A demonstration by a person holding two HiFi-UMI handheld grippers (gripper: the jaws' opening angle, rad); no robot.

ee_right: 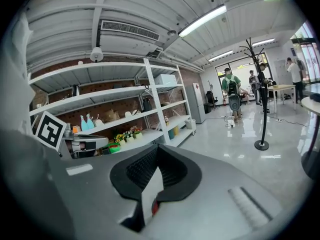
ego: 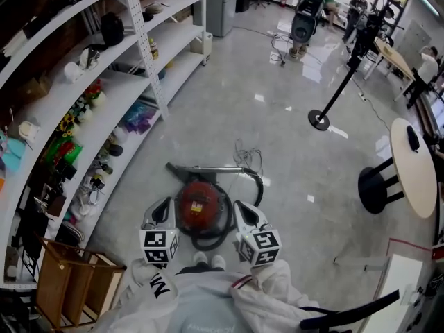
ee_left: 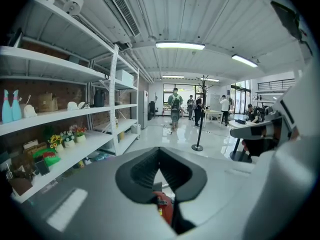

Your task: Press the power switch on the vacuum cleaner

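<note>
A round red vacuum cleaner (ego: pixel 199 205) with a black hose coiled round it lies on the grey floor just in front of the person's shoes. Its wand (ego: pixel 208 168) stretches across behind it. My left gripper (ego: pixel 160 210) hangs at the vacuum's left side and my right gripper (ego: pixel 244 214) at its right, both above the floor and apart from it. In the left gripper view the left gripper (ee_left: pixel 159 151) is shut with nothing held, and a piece of the red vacuum (ee_left: pixel 165 207) shows below the pads. The right gripper (ee_right: pixel 157 150) is likewise shut and empty, with a red sliver of the vacuum (ee_right: pixel 154 208) under it.
White shelving (ego: pixel 132 82) full of small items runs along the left. A wooden crate (ego: pixel 66 276) stands at lower left. A black stanchion (ego: pixel 320 120) and a round table (ego: pixel 413 165) are to the right. A loose cable (ego: pixel 246 155) lies behind the vacuum. People stand far off.
</note>
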